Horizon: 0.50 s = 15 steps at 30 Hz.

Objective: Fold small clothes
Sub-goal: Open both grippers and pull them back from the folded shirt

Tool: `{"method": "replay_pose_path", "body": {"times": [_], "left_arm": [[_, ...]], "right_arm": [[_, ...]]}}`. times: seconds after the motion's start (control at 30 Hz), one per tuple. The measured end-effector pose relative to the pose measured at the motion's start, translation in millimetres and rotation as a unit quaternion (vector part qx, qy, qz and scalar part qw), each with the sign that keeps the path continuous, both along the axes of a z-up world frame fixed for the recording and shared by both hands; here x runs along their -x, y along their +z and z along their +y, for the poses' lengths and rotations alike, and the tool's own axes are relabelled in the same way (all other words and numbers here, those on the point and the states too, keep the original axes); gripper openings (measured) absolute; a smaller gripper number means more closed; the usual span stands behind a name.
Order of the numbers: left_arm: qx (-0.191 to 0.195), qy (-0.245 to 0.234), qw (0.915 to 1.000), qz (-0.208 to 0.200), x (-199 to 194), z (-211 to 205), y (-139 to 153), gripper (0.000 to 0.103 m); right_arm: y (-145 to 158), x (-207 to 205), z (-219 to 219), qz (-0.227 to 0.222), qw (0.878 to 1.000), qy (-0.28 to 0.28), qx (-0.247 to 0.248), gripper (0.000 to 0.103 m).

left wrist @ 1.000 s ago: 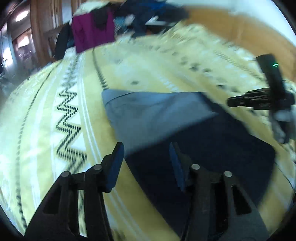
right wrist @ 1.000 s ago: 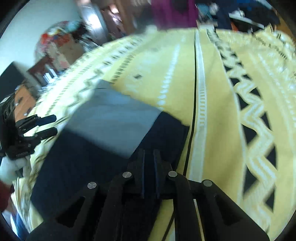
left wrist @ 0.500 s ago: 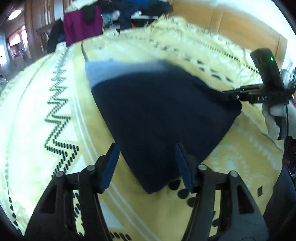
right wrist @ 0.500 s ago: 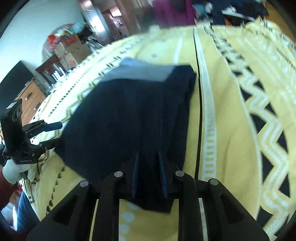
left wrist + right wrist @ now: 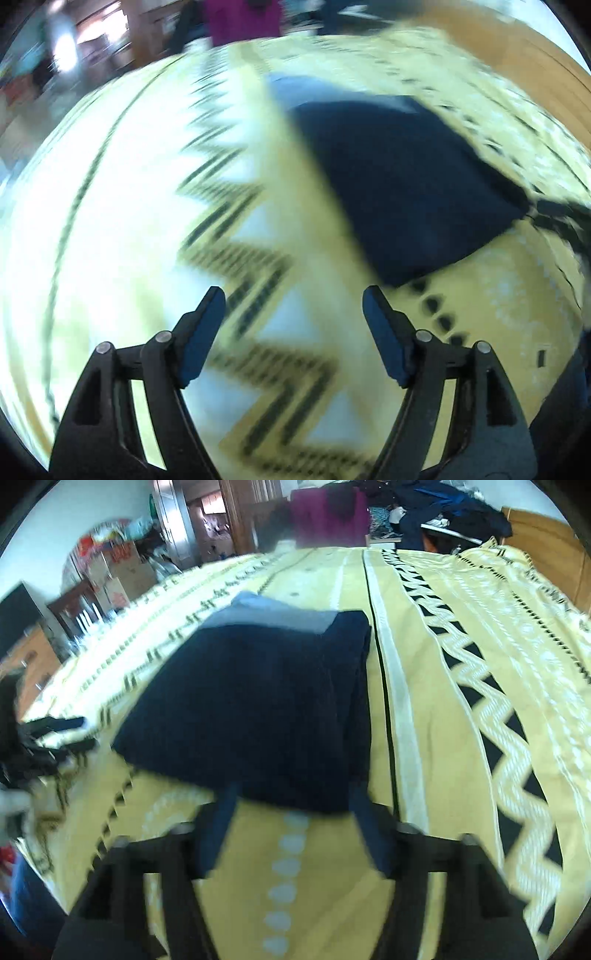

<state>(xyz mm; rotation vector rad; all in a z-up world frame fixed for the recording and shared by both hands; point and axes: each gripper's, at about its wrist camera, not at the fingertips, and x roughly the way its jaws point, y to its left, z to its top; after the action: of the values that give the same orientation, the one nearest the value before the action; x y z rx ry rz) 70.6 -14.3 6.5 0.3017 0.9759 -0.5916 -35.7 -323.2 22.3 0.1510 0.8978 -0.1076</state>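
Note:
A dark navy garment [image 5: 258, 709] with a grey band at its far end lies folded flat on the yellow patterned bedspread [image 5: 443, 720]. My right gripper [image 5: 291, 801] hovers at the garment's near edge, its jaws opening, the cloth edge lying between the fingers but not pinched. In the blurred left wrist view the same navy garment [image 5: 406, 184] lies up and to the right. My left gripper [image 5: 293, 306] is over bare bedspread [image 5: 147, 221] beside it, jaws opening, nothing between them. The left gripper [image 5: 70, 734] also shows blurred at the left of the right wrist view.
A magenta garment [image 5: 328, 517] and a heap of dark clothes [image 5: 450, 513] sit at the far end of the bed. Wooden furniture and boxes [image 5: 122, 565] stand beyond on the left. A wooden headboard [image 5: 517, 59] runs along the right side.
The navy half was drawn over the grey part, covering most of it. My right gripper went from shut on the cloth to open and let it go. My left gripper widened and slid left off the garment.

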Motion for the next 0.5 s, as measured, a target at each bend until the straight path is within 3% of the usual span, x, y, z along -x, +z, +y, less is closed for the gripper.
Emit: {"method": "replay_pose_path", "body": {"times": [0.17, 0.27, 0.33, 0.4, 0.5], "left_arm": [[-0.021, 0.075, 0.9968, 0.017, -6.6, 18.8, -21.4, 0.083], [-0.047, 0.074, 0.996, 0.017, -8.6, 1.8, -32.9, 0.103], [-0.085, 0.076, 0.9935, 0.007, -13.4, -15.5, -41.8, 0.103], [-0.086, 0.086, 0.9926, 0.006, -14.1, -9.8, -42.4, 0.103], [-0.084, 0.095, 0.9918, 0.013, -23.8, -10.6, -44.8, 0.103]], "right_arm": [[-20.9, 10.8, 33.2, 0.039, 0.998, -0.027, 0.051, 0.08], [-35.0, 8.4, 36.0, 0.062, 0.995, -0.06, 0.052, 0.084], [-45.8, 7.1, 36.2, 0.076, 0.993, -0.078, 0.049, 0.091], [-53.1, 4.2, 40.3, 0.084, 0.991, -0.083, 0.058, 0.1], [-58.2, -0.1, 38.1, 0.092, 0.99, -0.087, 0.066, 0.103]]}}
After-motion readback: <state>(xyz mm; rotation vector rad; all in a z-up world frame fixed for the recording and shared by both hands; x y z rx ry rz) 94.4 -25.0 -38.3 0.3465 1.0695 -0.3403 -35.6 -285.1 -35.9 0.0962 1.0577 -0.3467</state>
